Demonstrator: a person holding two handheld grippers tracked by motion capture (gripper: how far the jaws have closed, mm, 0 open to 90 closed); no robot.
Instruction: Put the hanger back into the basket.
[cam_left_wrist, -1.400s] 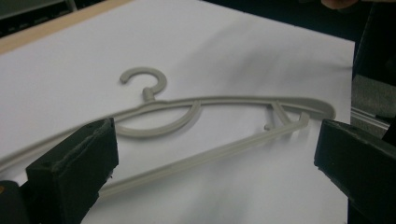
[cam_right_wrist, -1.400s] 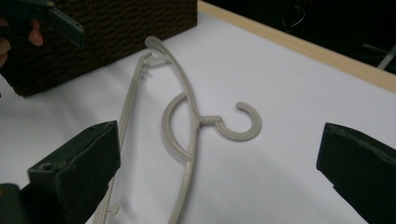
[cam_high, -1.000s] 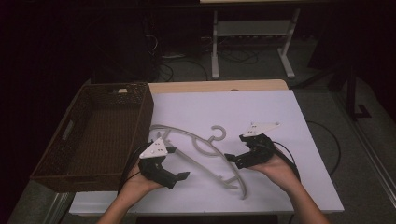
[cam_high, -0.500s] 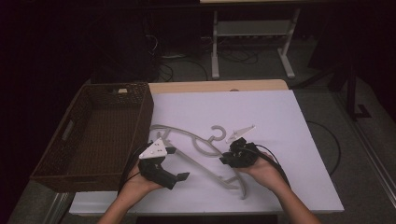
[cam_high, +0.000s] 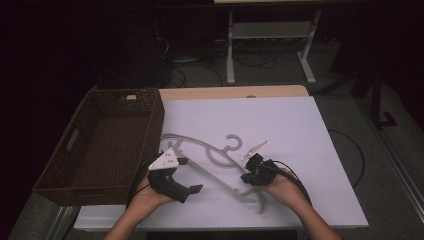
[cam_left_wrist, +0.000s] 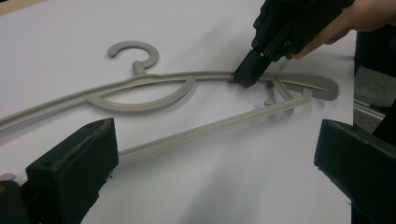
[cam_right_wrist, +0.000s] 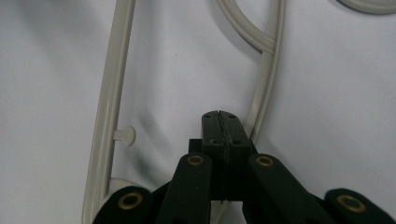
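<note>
High view puts your grey hanger (cam_high: 220, 165) flat on the white worktop (cam_high: 300, 135) beside the wicker basket (cam_high: 100, 145), left gripper view shows your left tool (cam_left_wrist: 210, 158) spread wide, and right gripper view shows your right tool (cam_right_wrist: 219, 122) pressed closed against the hanger's arm.

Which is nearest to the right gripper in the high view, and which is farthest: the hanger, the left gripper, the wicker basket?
1. Hanger: directly at the right gripper.
2. Left gripper: across the hanger, to its left.
3. Wicker basket: at the table's left edge.
</note>
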